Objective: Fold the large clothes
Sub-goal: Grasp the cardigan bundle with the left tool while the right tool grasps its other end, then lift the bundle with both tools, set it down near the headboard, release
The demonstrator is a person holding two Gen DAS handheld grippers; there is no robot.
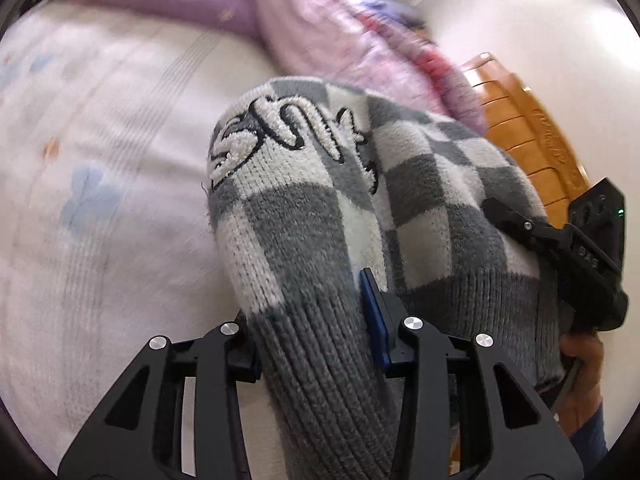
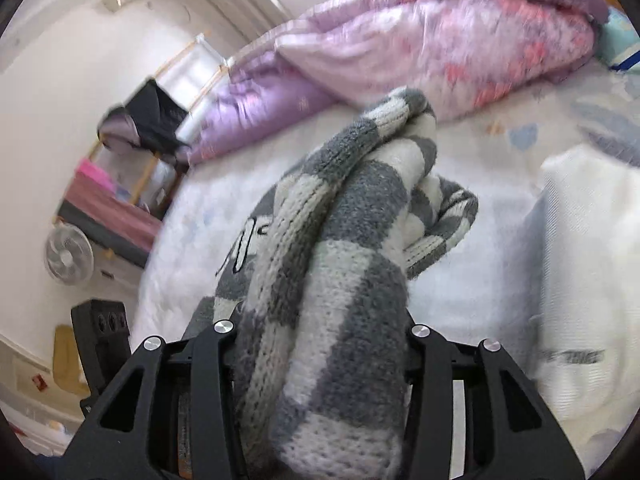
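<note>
Across the bed spreads a pale quilted sheet (image 1: 100, 168) with faint blue and orange flower prints, filling the left half of the left wrist view. A shiny lilac and pink duvet (image 2: 420, 48) lies bunched along the far edge, at the top of both frames. White walls close the room.

Low in the middle of each view hangs the checked sweater (image 1: 328, 208), a thick fuzzy knit in grey and white squares with a ribbed grey hem and looped white lettering outlined in black. The left gripper (image 1: 316, 320) is clamped on the ribbed hem, one blue pad (image 1: 374, 312) pressed against the knit. The right gripper (image 2: 320, 336) is likewise clenched on a rolled bunch of the same sweater, which trails away down to the sheet.

Only the left wrist view shows the orange-brown wooden headboard (image 1: 532, 148) at the right edge, and a hand (image 1: 580, 380) beneath the other black gripper body. Only the right wrist view shows a white garment (image 2: 588, 280) at the right, a round white fan (image 2: 68, 256) at the left edge, and a cluttered rack (image 2: 132, 152) above it.
</note>
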